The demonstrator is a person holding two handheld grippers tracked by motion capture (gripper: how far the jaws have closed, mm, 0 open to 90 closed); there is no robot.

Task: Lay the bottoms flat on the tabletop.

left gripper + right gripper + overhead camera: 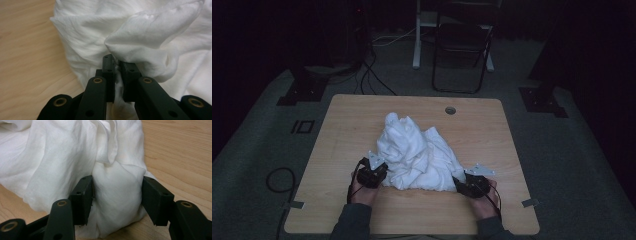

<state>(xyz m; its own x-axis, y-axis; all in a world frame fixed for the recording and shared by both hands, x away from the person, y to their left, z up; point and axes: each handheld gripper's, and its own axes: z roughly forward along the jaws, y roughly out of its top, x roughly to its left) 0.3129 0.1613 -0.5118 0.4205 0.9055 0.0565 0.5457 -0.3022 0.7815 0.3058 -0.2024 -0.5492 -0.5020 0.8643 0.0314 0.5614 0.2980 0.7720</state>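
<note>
- Cloth [419, 155] is gripped at 7 and 5 o'clock: my left gripper [116, 65] pinches a fold, my right gripper [117, 195] spread around a bunch.
- Next, I think, lift and pull apart evenly.

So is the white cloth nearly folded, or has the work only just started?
Only just started, it seems. Done: the left claw is pinched shut on a fold of the white cloth. In hand: the right claw has a thick bunch of cloth between its jaws, which stand wide; whether they press it is unclear. Left: the cloth is a crumpled heap on the wooden table, so all spreading and folding remains.
</note>
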